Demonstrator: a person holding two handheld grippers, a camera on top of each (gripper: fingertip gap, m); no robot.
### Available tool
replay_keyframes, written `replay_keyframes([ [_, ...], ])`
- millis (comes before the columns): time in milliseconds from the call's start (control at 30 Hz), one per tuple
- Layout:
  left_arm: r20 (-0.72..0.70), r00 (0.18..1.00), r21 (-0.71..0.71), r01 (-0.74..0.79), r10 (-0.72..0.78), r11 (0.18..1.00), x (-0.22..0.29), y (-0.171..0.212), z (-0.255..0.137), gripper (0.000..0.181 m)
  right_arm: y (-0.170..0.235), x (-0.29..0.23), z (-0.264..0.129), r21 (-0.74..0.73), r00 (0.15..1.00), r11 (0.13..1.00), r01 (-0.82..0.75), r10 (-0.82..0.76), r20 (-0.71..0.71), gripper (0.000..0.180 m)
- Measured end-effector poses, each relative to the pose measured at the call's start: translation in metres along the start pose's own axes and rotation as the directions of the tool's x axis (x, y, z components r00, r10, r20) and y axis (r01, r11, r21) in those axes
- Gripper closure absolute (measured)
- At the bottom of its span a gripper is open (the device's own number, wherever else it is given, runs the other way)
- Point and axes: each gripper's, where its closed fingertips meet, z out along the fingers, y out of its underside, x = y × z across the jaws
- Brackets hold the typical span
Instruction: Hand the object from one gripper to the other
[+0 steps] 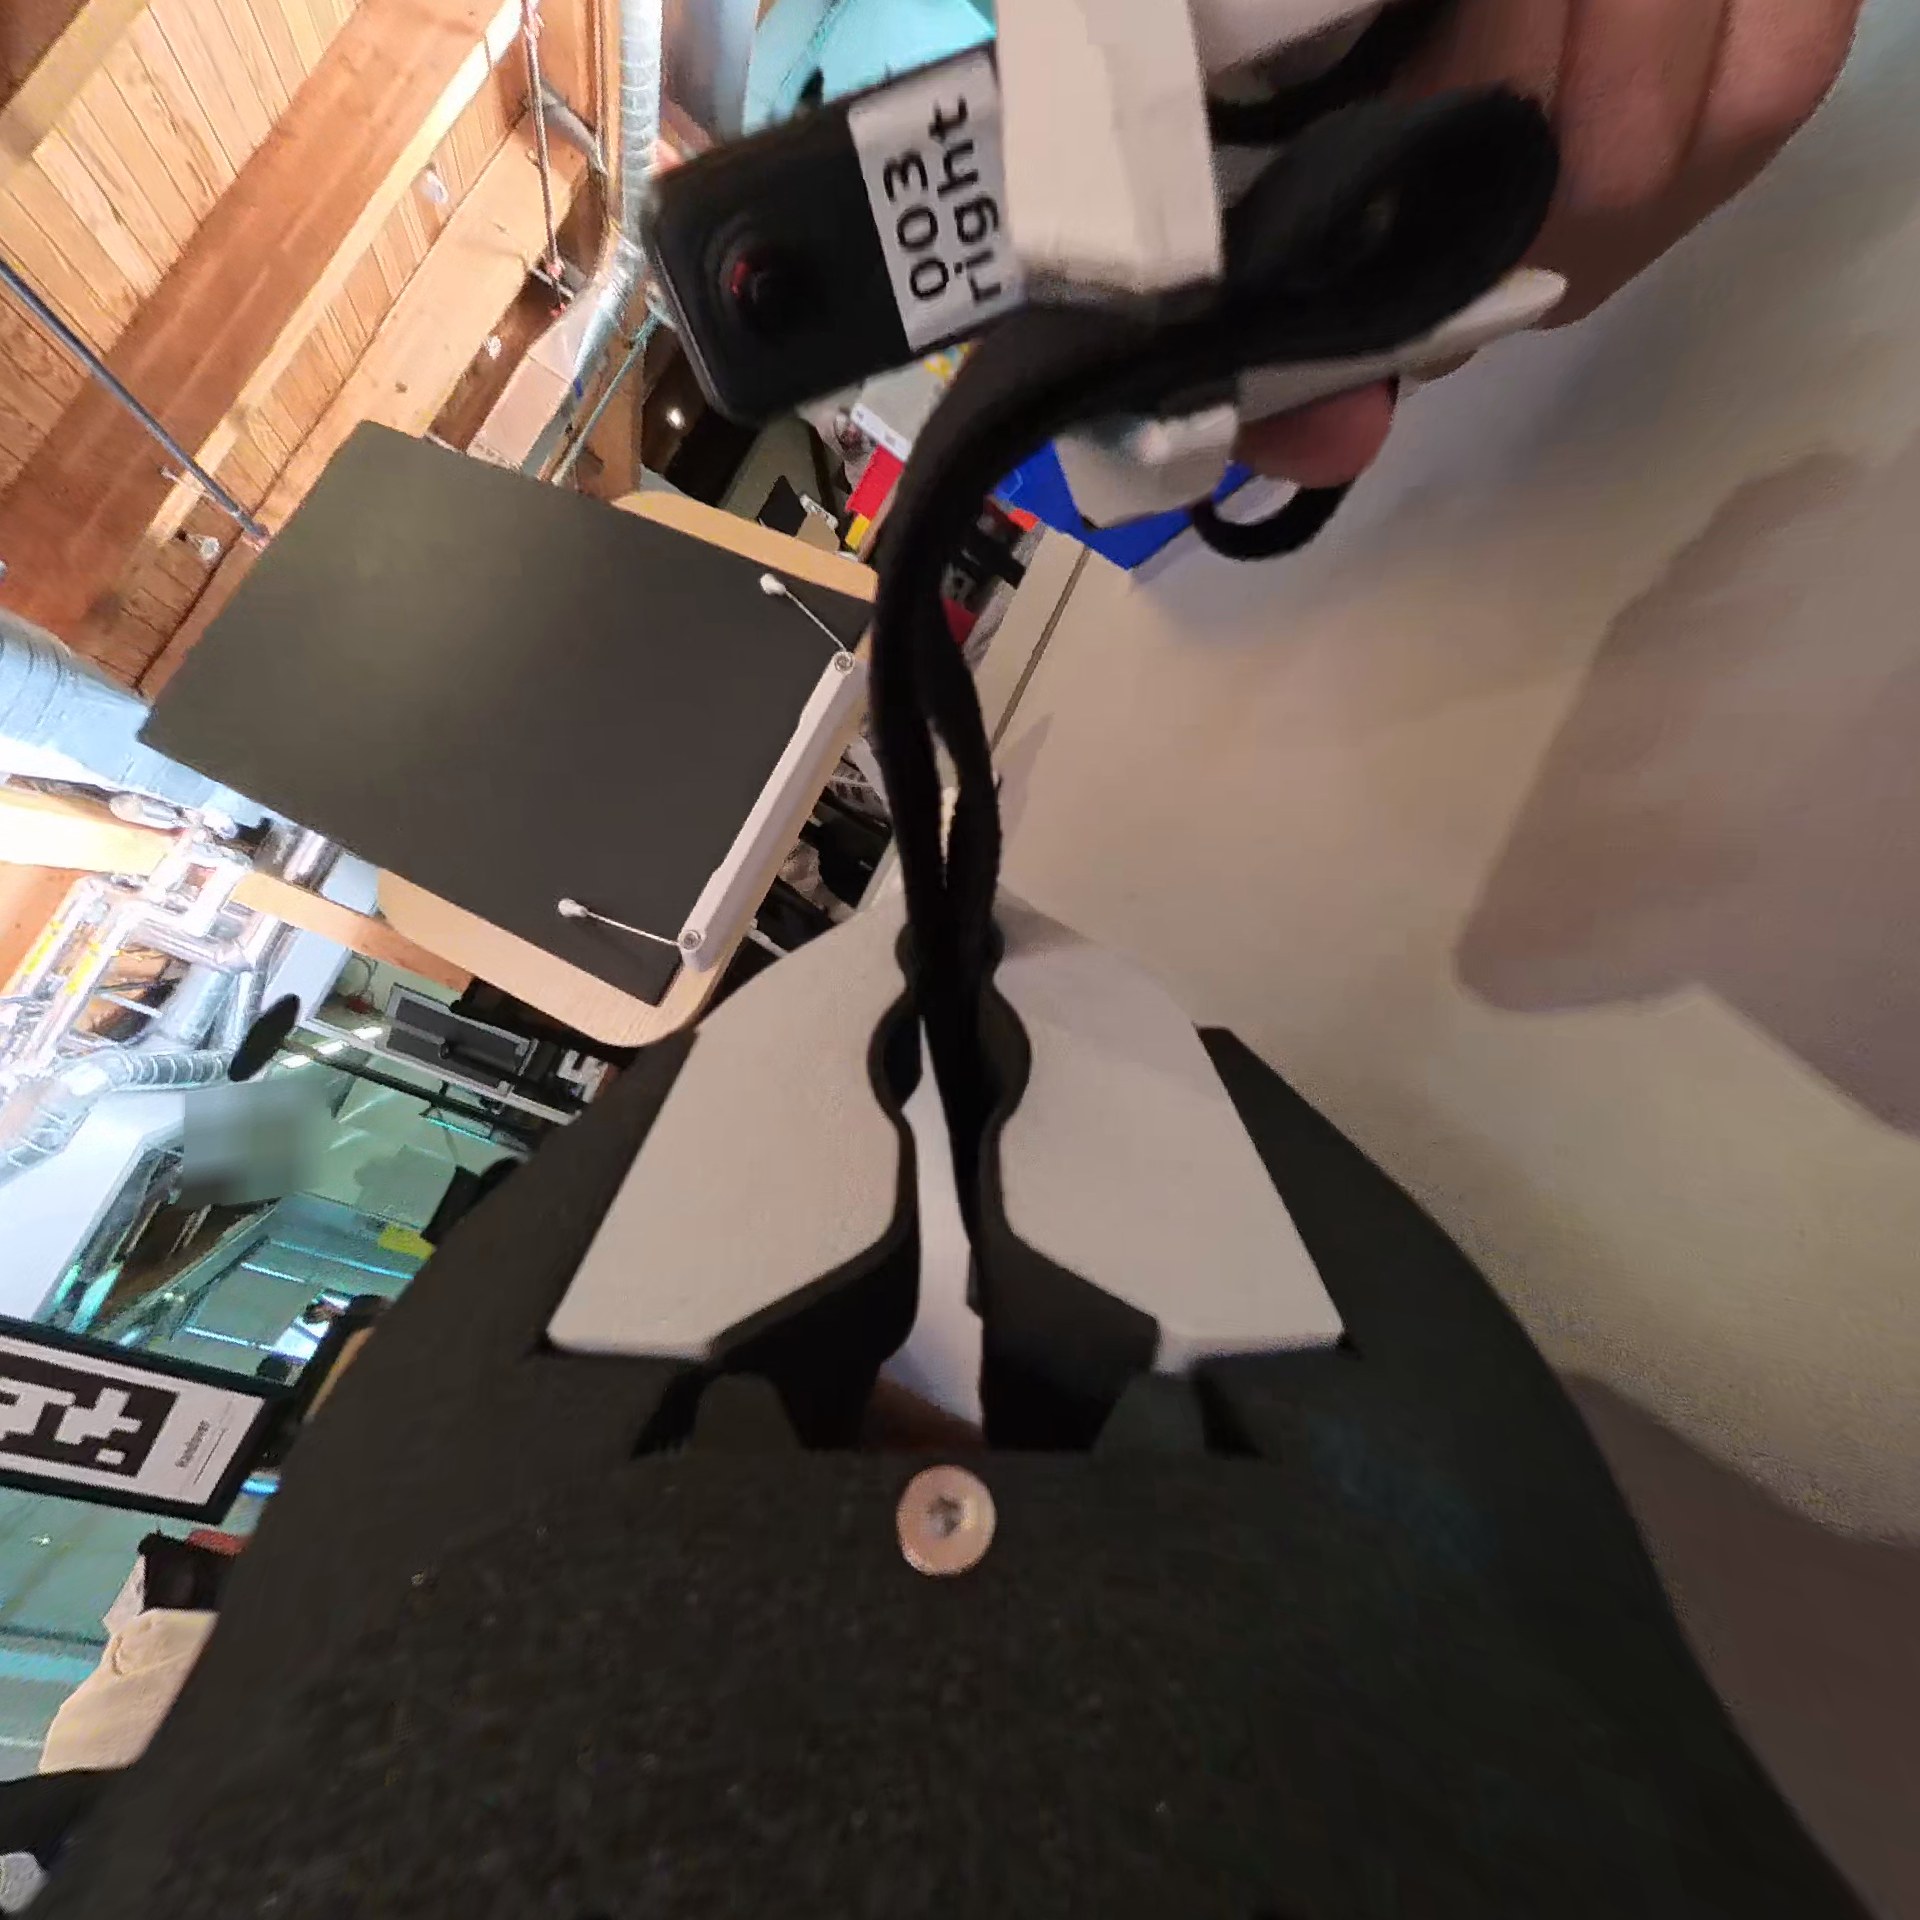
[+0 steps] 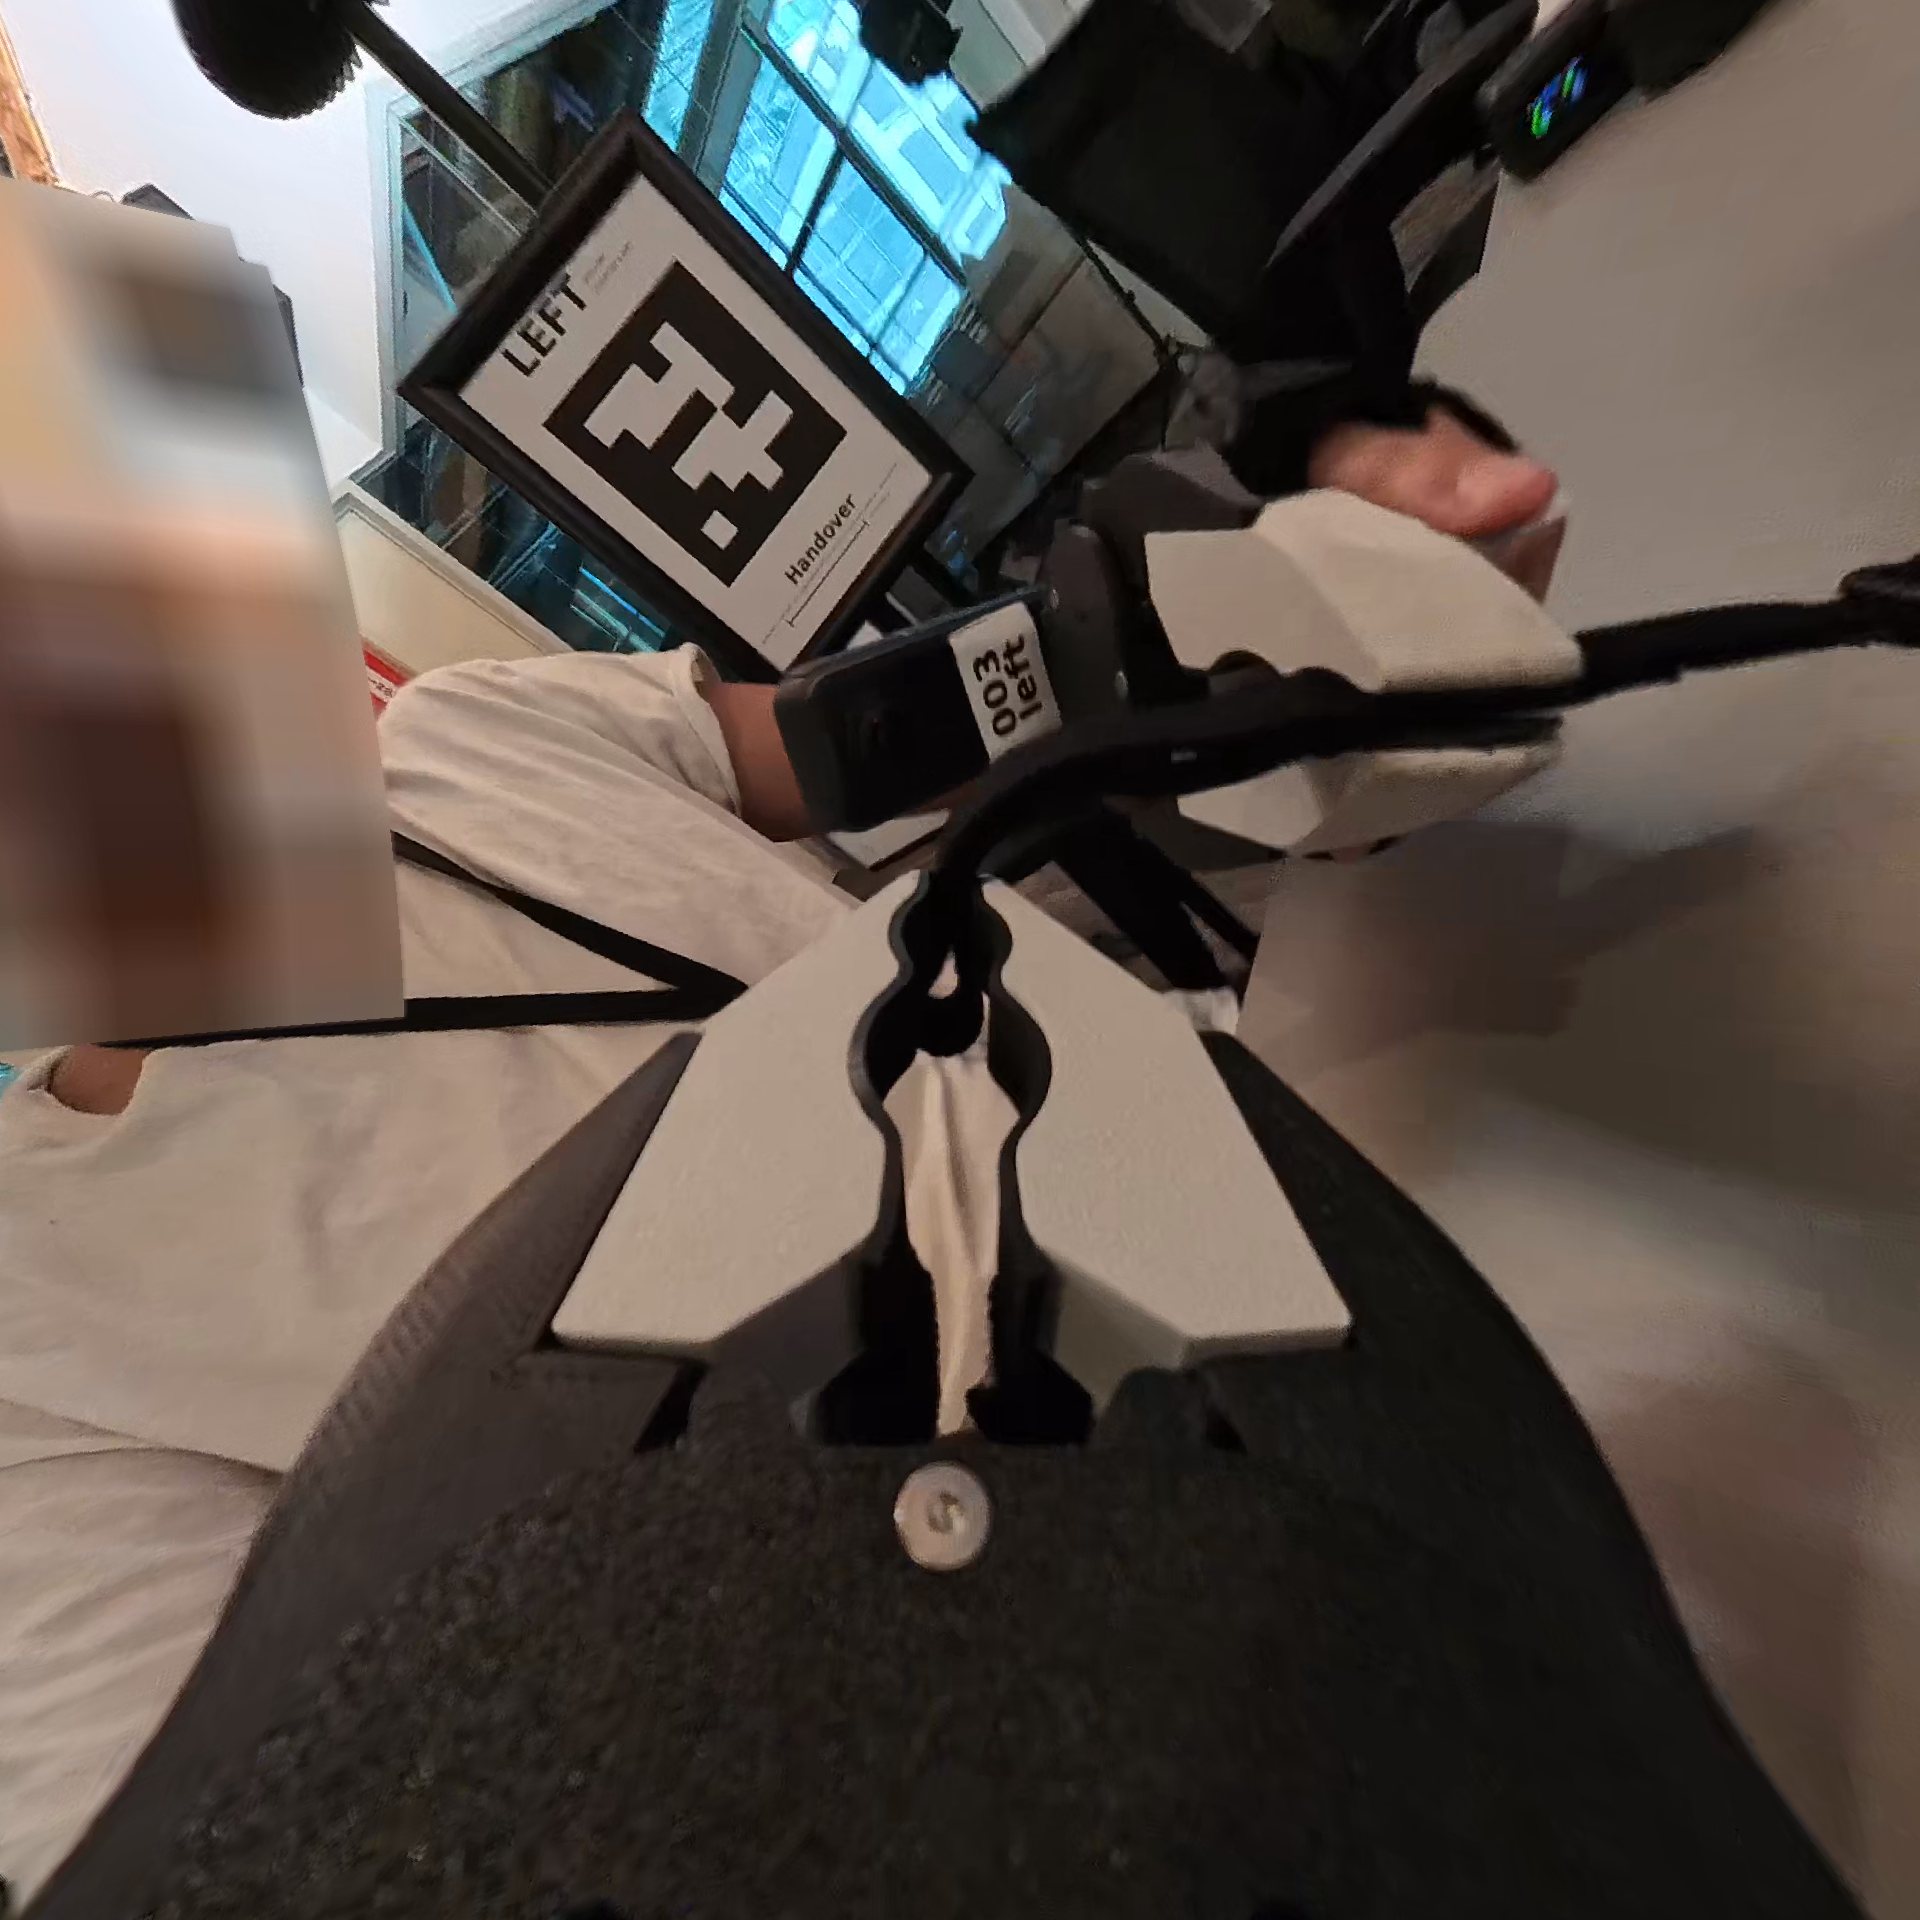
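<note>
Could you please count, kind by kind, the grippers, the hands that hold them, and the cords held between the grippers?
Grippers: 2, the left gripper and the right gripper
Hands: 2, the left hand and the right hand
Cords: 1, the black cord
Total: 5

Both views are bright with soft, even daylight; the far windows [image 2: 862, 208] glow blue-white. Soft grey shadows fall on the pale wall [image 1: 1558, 935]. Wide-angle bending warps the edges, and motion blur smears the near hand [image 1: 1662, 125].
</note>
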Motion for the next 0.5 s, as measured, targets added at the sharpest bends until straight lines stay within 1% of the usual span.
replay_keyframes([
  [67, -0.023, 0.998, -0.023, 0.051, -0.052, 0.998, -0.001, 0.003, 0.001, 0.177, -0.01, 0.0, -0.005, 0.049, 0.998, 0.997, 0.063, -0.061, -0.032, 0.171],
  [100, -0.025, 0.996, -0.027, 0.083, -0.084, 0.996, -0.002, 0.003, 0.002, 0.177, -0.014, 0.001, -0.008, 0.069, 0.994, 0.993, 0.101, -0.097, -0.054, 0.165],
  [200, -0.031, 0.983, -0.024, 0.179, -0.18, 0.984, -0.007, 0.006, 0.003, 0.177, -0.026, 0.0, -0.023, 0.143, 0.976, 0.969, 0.203, -0.19, -0.105, 0.14],
  [267, -0.045, 0.954, -0.012, 0.296, -0.296, 0.955, -0.012, 0.008, 0.002, 0.177, -0.033, -0.004, -0.037, 0.206, 0.961, 0.941, 0.268, -0.246, -0.126, 0.128],
  [300, -0.053, 0.924, -0.001, 0.378, -0.378, 0.926, -0.017, 0.008, 0.001, 0.177, -0.037, -0.005, -0.046, 0.242, 0.954, 0.925, 0.293, -0.265, -0.142, 0.126],
  [367, -0.099, 0.825, 0.034, 0.561, -0.556, 0.827, -0.028, 0.006, -0.001, 0.177, -0.045, 0.002, -0.064, 0.316, 0.947, 0.897, 0.309, -0.258, -0.192, 0.126],
  [433, -0.181, 0.674, 0.079, 0.736, -0.716, 0.672, -0.039, 0.002, -0.005, 0.177, -0.052, 0.024, -0.078, 0.352, 0.935, 0.887, 0.3, -0.201, -0.292, 0.126],
  [500, -0.28, 0.513, 0.085, 0.855, -0.811, 0.512, -0.044, 0.0, -0.008, 0.177, -0.052, 0.046, -0.079, 0.334, 0.902, 0.887, 0.32, -0.179, -0.392, 0.126],
])
